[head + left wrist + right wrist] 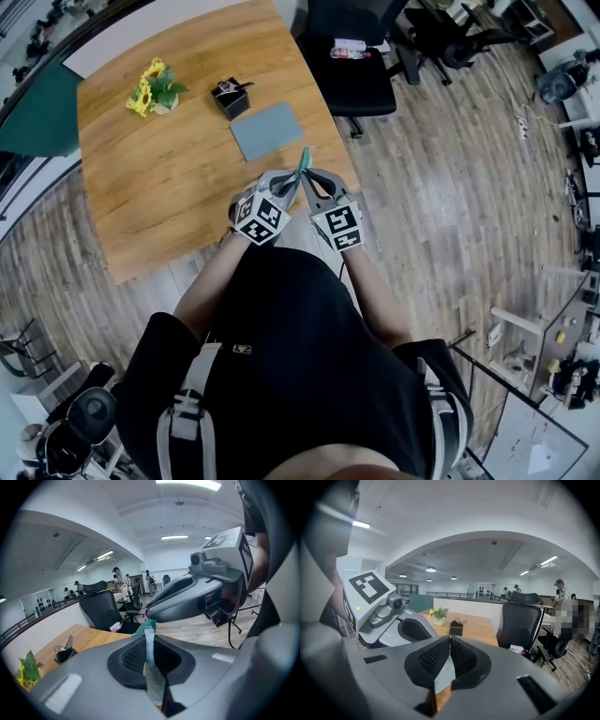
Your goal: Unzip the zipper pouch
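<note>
A thin teal zipper pouch [302, 162] hangs edge-on between my two grippers, above the near right corner of the wooden table [159, 197]. My left gripper [289, 181] is shut on it; in the left gripper view the pale teal fabric [151, 665] is pinched between the pads [136, 656]. The right gripper [307, 177] meets it from the other side, tip to tip, and is shut on the pouch too. In the right gripper view a pale sheet of the pouch [444, 676] hangs below the closed jaws. The zipper pull itself is hidden.
On the table lie a flat grey-blue pad [267, 129], a small black box [231, 97] and a pot of yellow flowers [155, 89]. A black office chair [352, 56] stands beyond the table's right edge. Wood floor lies to the right.
</note>
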Available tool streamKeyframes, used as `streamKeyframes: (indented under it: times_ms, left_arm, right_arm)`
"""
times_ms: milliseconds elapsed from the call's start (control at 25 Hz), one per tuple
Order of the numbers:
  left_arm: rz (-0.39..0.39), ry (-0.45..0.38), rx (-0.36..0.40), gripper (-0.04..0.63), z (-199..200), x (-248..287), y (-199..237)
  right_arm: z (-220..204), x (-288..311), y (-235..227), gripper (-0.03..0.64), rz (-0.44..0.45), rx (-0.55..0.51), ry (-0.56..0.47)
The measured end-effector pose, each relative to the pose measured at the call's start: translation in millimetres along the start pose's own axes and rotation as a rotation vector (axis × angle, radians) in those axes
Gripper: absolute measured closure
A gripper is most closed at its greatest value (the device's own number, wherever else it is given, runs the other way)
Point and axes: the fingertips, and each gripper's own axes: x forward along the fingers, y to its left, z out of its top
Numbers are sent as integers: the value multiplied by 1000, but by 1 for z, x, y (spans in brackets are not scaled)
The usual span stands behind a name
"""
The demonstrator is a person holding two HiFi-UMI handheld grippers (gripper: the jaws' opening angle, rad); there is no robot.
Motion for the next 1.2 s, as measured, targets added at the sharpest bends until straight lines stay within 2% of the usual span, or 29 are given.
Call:
streamKeyframes:
  times_ms: [280,480,600,1200]
  left_arm:
    - [2,5,1,581,1,1,-4]
    - [-8,-7,6,584,5,-1,-8]
    - [-10,-12,5,584,5,-2,-9]
    - [-23,-40,1,584,4,-16,-13]
  right_arm:
    - [-4,-2,-3,607,-15,22,14]
    - [-7,-5,-10,611,-29,78,27]
    - [-7,-5,-9,611,-22,58,31]
    - [-12,-4,-7,609,-23,90,37]
